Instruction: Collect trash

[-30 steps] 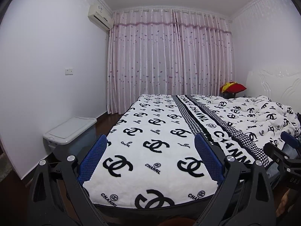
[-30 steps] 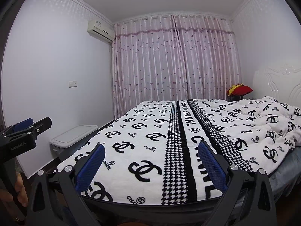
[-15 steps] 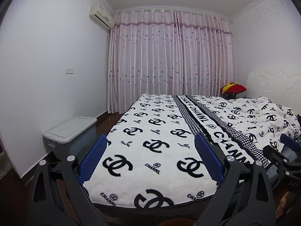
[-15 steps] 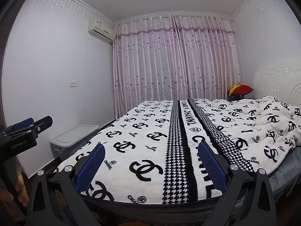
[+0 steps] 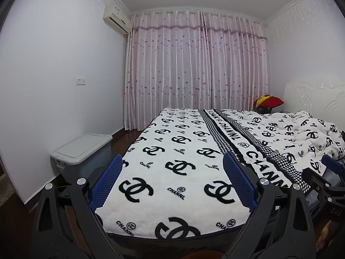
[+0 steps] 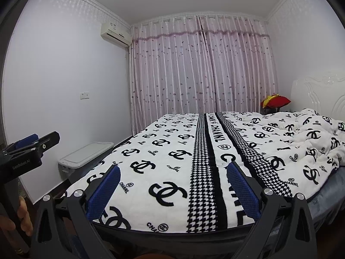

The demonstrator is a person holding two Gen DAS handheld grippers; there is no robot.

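No trash shows in either view. My left gripper (image 5: 172, 161) is open and empty, held level above the foot of a bed (image 5: 179, 151) with a white blanket printed with black logos. My right gripper (image 6: 173, 171) is open and empty too, over the same bed (image 6: 163, 151) a little to the right. The left gripper also shows from the side at the left edge of the right wrist view (image 6: 34, 144). The right gripper shows at the right edge of the left wrist view (image 5: 330, 172).
A grey lidded storage box (image 5: 82, 151) stands on the dark floor between the bed and the left wall. Pink curtains (image 5: 194, 71) close the far wall. A red and yellow object (image 5: 268, 101) sits beside the white headboard (image 5: 312, 95).
Both views have shifted only slightly; the grippers stay open and hold about the same place over the foot of the bed.
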